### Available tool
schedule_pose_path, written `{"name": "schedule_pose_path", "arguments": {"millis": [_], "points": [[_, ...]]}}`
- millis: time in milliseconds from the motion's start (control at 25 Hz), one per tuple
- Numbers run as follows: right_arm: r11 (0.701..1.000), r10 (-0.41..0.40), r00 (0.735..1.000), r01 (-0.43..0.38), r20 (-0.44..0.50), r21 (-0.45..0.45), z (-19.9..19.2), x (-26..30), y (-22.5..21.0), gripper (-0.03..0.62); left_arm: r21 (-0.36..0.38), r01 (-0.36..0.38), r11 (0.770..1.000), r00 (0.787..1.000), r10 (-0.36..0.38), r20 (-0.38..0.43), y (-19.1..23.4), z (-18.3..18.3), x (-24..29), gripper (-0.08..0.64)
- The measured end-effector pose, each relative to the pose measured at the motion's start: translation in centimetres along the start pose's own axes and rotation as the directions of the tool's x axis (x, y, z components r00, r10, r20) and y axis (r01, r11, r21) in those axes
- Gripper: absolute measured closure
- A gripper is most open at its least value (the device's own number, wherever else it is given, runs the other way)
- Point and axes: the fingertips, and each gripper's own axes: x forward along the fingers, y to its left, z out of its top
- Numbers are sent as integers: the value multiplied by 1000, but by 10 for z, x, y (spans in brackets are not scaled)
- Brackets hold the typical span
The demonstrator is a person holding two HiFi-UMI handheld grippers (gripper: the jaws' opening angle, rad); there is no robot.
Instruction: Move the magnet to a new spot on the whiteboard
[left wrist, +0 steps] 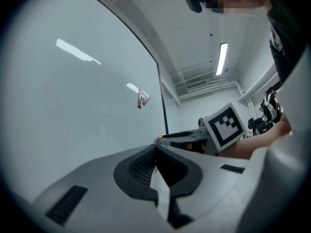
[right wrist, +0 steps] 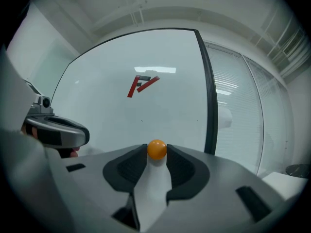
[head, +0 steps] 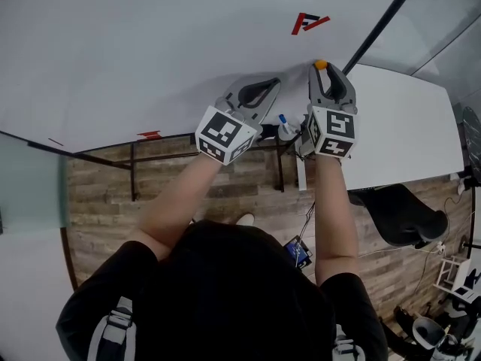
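A small orange ball magnet [right wrist: 157, 149] sits between the tips of my right gripper [right wrist: 157, 152], whose pads press on both its sides. In the head view this magnet [head: 320, 64] is at the whiteboard [head: 150, 36], close to the board's black right frame edge [head: 383, 25]. Whether it touches the board I cannot tell. My left gripper [head: 275, 82] is held just left of it, its jaws shut with nothing between them, tips [left wrist: 156, 147] near the board. From the left gripper view, the right gripper [left wrist: 184, 139] and the magnet [left wrist: 159, 138] show at the board.
A red logo [head: 309, 22] is printed on the board above the magnet. A blue-capped marker [head: 284, 120] lies at the board's lower rail. A white table [head: 406, 126] and a black chair [head: 398, 213] stand to the right, over wooden floor.
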Motion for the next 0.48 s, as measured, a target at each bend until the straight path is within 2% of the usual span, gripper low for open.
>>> {"name": "schedule_pose_path", "arguments": {"millis": [480], "points": [[1000, 17, 1000, -17, -1, 9, -6, 6, -2, 468, -4, -14, 1000, 1000, 14, 0, 1, -2, 13, 555]]}}
